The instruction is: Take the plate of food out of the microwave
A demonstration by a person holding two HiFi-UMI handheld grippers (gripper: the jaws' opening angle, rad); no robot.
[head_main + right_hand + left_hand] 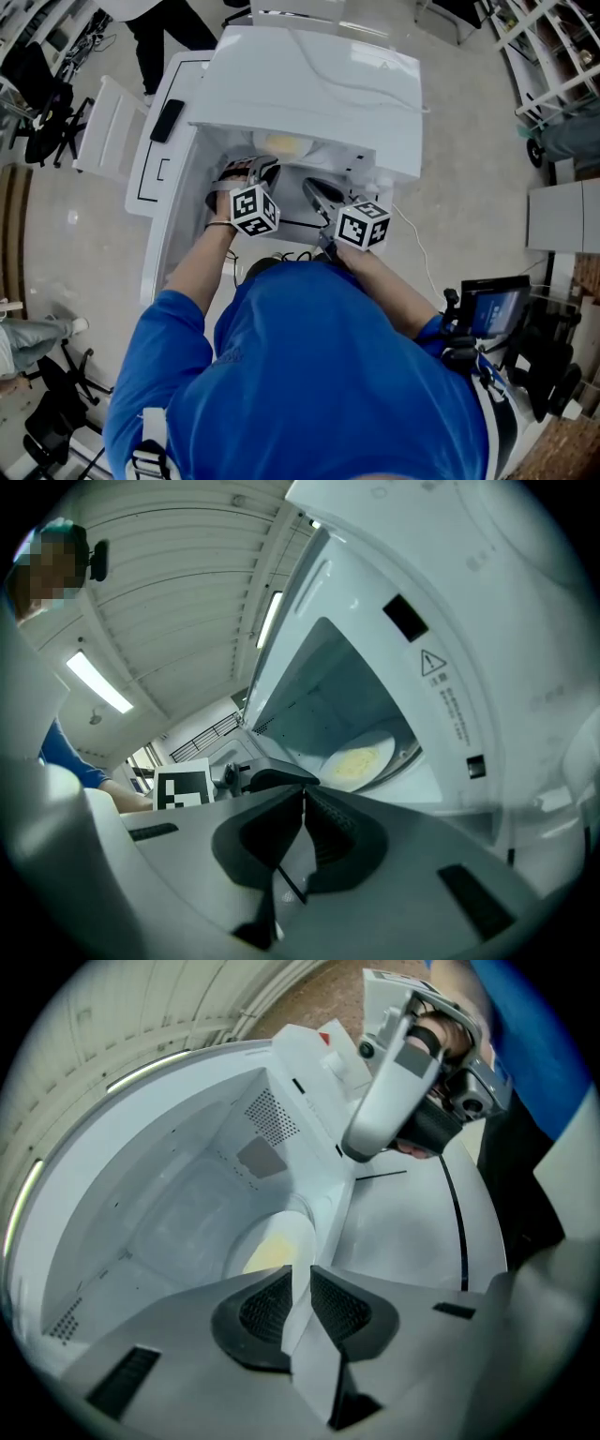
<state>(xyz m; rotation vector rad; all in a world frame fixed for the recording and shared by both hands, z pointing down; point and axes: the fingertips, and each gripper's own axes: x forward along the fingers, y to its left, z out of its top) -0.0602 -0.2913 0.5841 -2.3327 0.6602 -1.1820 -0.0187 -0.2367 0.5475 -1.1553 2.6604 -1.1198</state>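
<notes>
- The person in blue bent over the white table. Both forearms reached toward the far side, to the microwave.
- The right gripper hung just outside the open cavity, to the right of the other gripper. Its jaws were pressed together with nothing between them.
- The left gripper sat at the cavity's mouth, held with a bent wrist and pointing in at the plate.
- Its jaws stood narrow, and the plate's near rim ran into the gap. I could not tell whether the pads pressed on the rim.
- The two grippers were near each other but apart.
- The plate lay flat on the cavity floor, inside the microwave, with yellow food on it.
- A front edge of the cavity ran close beside the plate's rim. On the plate's far side the walls stood well clear, and bare floor showed between them and the plate.
- Vent holes dotted a far wall, well apart from the plate.
- Beyond the microwave lay pale floor.
</notes>
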